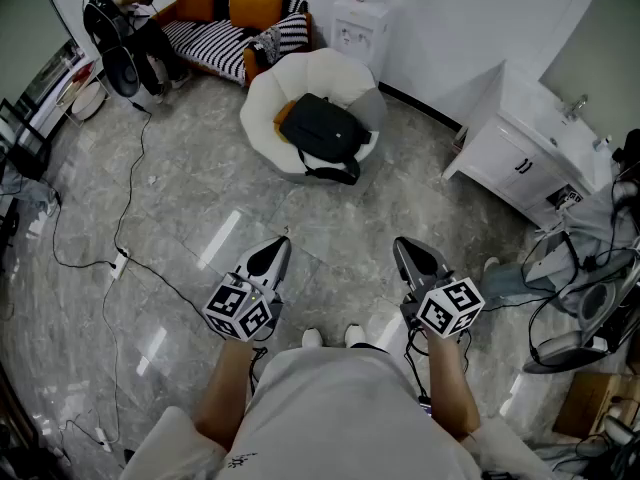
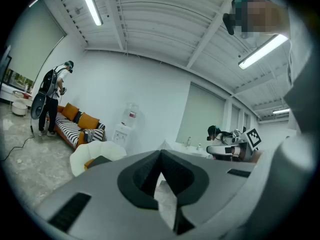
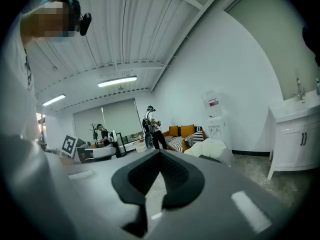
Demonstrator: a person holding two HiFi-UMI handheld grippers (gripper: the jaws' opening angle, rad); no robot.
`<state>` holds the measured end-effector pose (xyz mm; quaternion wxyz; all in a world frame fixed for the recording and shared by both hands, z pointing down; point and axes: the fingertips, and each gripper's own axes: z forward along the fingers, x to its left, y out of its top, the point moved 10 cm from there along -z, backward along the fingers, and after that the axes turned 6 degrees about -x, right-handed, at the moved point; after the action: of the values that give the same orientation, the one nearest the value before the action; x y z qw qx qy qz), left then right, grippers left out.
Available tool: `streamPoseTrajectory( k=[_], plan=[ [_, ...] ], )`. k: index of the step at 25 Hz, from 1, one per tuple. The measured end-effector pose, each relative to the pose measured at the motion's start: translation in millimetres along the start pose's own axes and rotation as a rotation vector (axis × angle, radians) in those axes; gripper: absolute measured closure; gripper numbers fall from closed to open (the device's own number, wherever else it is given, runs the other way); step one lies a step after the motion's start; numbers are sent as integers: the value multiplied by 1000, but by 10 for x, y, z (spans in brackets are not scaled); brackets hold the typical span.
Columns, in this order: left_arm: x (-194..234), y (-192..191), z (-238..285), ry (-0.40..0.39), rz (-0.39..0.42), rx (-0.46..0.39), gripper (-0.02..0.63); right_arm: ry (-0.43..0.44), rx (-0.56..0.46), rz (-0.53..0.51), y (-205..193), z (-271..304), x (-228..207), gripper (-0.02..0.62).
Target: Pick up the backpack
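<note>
Forearms reach out side by side before me, left gripper (image 1: pixel 276 248) and right gripper (image 1: pixel 410 250) near level, jaws pressed together, empty | black backpack (image 1: pixel 322 128) slumped, strap dangling, on white armchair (image 1: pixel 335 68) well ahead of both grippers.

Backpack (image 1: pixel 322 130) in overhead and level views

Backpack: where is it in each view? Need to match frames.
Head view: backpack upper centre, on the white chair.
Left gripper view: dark sliver, lower left, on that chair.
Right gripper view: dark sliver, right of centre, same chair.
Shared landmark: the water dispenser behind the chair.
</note>
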<state>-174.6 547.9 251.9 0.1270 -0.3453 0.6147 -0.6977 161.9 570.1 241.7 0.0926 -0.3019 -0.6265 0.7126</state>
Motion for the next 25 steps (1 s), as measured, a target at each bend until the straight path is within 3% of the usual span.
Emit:
streamPoseTrajectory(
  k=[12,17,25],
  plan=[
    [177,51,-187,-27,7,-15,611,-20,7,-11,-69,38,303,594],
    [195,63,-270,-33,7,-24,611,10,13,13,-94,47,399,594],
    [225,-30,-307,-20,-15,-5,611,15,38,36,-139,142,347,594]
  ],
)
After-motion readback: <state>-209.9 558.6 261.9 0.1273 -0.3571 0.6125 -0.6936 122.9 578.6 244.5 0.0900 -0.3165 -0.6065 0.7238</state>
